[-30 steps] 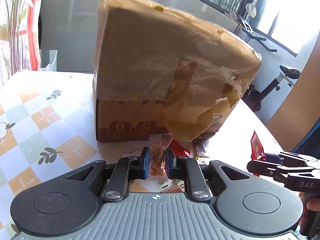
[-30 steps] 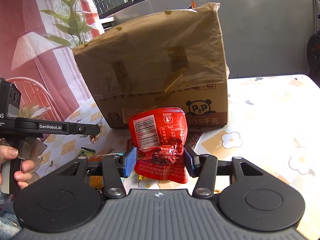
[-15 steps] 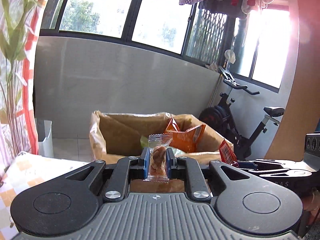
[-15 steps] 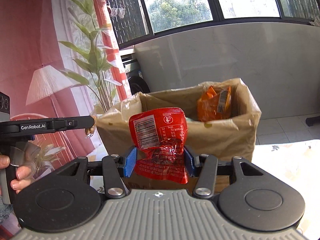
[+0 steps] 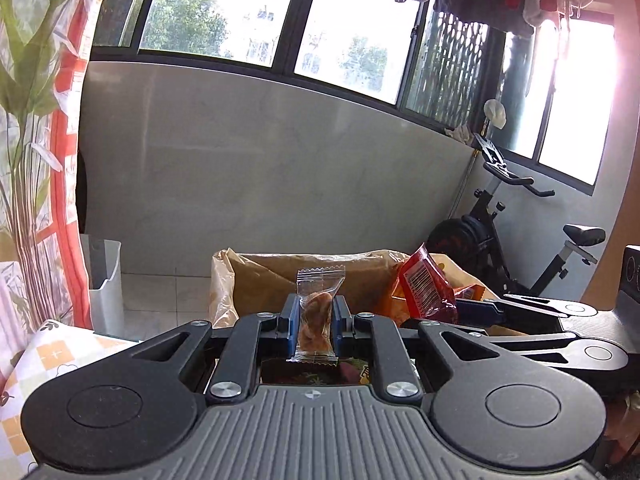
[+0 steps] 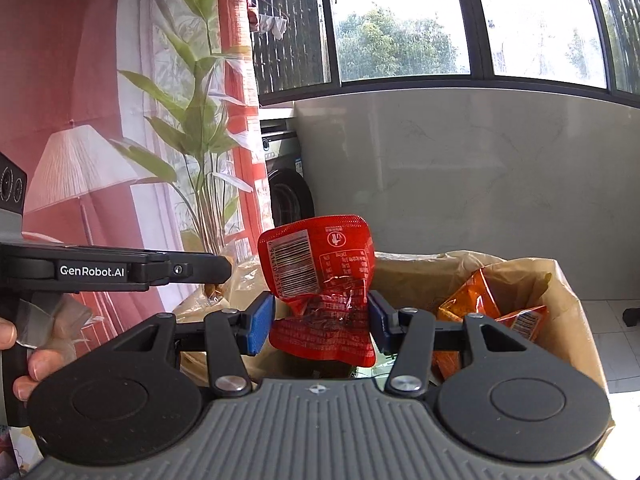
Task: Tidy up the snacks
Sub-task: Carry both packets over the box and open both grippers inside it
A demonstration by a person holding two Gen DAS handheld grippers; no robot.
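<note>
Two snacks were up over the box (image 5: pixel 256 280) when I looked, one in each gripper. My left gripper (image 5: pixel 314 320) was clamped on a small clear sachet (image 5: pixel 316 312) with something brown inside, held upright between the blue pads, above the box's near edge. My right gripper (image 6: pixel 320 320) gripped a red packet (image 6: pixel 320 288) (barcode side facing the camera), its crumpled lower half squeezed between the pads, over the open top. From the left camera I could see that same packet (image 5: pixel 426 284) sticking up at the right, just beside the sachet. Inside the box lay orange bags (image 6: pixel 484 300) against the far right wall. The box stood on a checked tablecloth (image 5: pixel 52 356). A hand (image 6: pixel 24 364) held the left gripper's handle at the edge of the right view.
</note>
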